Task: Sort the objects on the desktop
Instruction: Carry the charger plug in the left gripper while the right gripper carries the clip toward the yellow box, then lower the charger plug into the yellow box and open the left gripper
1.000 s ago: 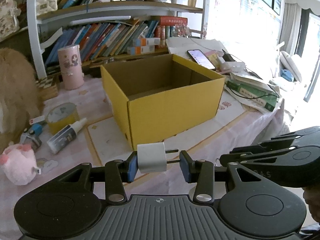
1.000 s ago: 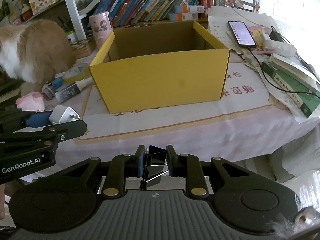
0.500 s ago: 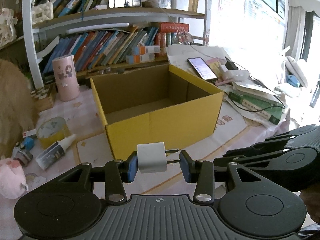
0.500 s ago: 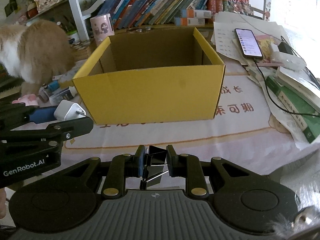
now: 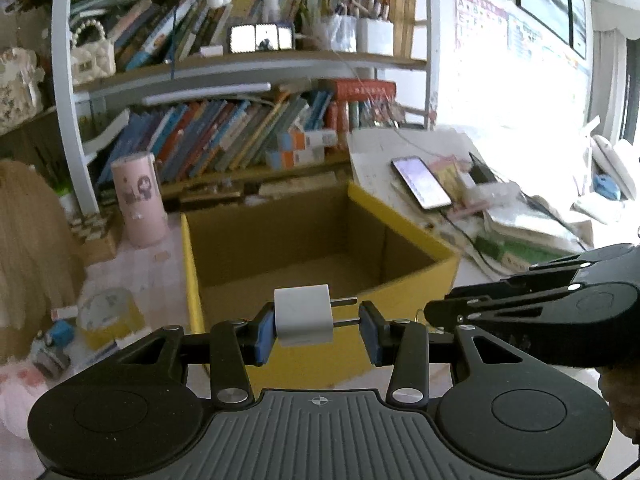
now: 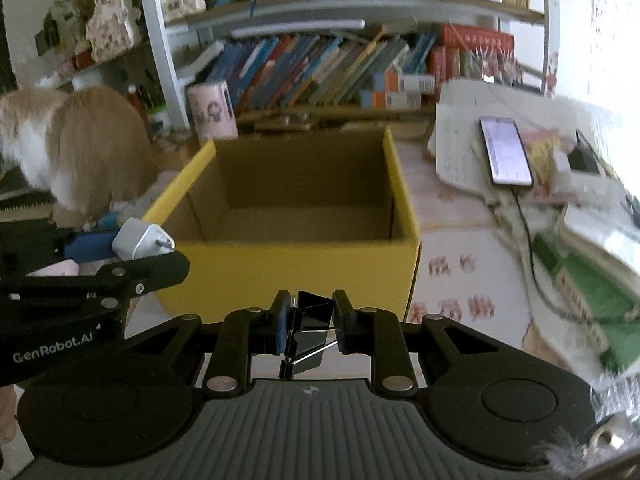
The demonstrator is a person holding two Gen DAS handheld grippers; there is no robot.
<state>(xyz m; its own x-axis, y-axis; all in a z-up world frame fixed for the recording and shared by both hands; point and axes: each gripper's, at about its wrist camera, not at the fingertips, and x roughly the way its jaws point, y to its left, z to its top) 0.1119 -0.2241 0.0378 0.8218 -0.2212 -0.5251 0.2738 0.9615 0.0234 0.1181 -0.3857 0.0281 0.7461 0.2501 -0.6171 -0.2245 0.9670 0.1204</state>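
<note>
Sitting far left: a furry animal [image 6: 68, 152] is standing at the worktop's [image 6: 452, 216] left edge, beside small clutter — a roll of tape [image 5: 108, 312] and a pink plush toy [image 5: 16, 392].
Pink cylinder: a pink cup [image 5: 138, 198] is standing upright just behind the box's left rear corner.
Left gripper: the left gripper [image 5: 318, 330] is gripping a white charger plug [image 5: 304, 314] — the fingers [image 5: 264, 334] are pressing narrow on it, one against its body, the other against its two metal prongs, which are pointing sideways to the right.
Plug position: it is hanging in front of the box's near left wall, above the rim.
Box: the yellow cardboard box [image 6: 296, 264] is sitting open-topped in the middle of the worktop, with nothing showing on the part of its brown floor that is in view.
Right gripper: the right gripper [image 6: 308, 326] is clamping a black binder clip [image 6: 314, 314], fingers nearly together on its body, wire handles angling down.
Clip position: it is hanging in front of the box's near wall, outside it.
Right side: a lit phone [image 6: 505, 150] is lying on papers, a cable running toward green books [image 6: 592, 292].
</note>
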